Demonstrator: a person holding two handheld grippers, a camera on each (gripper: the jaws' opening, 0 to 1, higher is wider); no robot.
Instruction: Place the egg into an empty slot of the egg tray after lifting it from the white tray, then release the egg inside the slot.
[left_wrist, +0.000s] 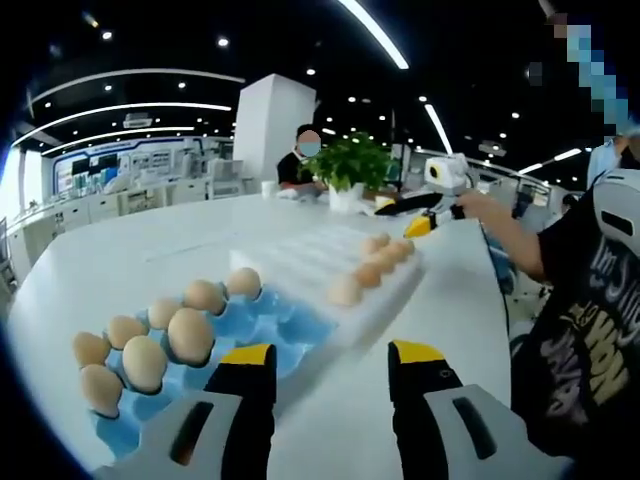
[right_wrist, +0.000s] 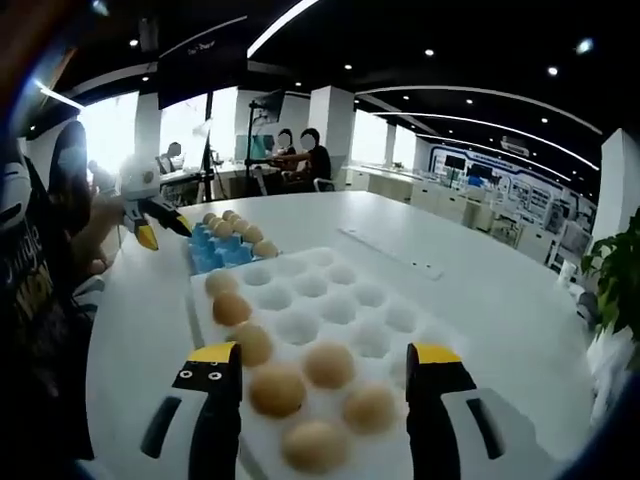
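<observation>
White tray (right_wrist: 330, 310) sits on the table (right_wrist: 480, 270), used as landmark. Brown eggs (right_wrist: 300, 385) lie in its slots along the edge nearest the right gripper (right_wrist: 325, 365), whose jaws are spread apart, empty, hovering just above those eggs. Blue egg tray (left_wrist: 240, 325) touches the white tray's far end, partly filled with eggs. Left gripper (left_wrist: 330, 362) is beside the blue tray, jaws apart, holding nothing.
</observation>
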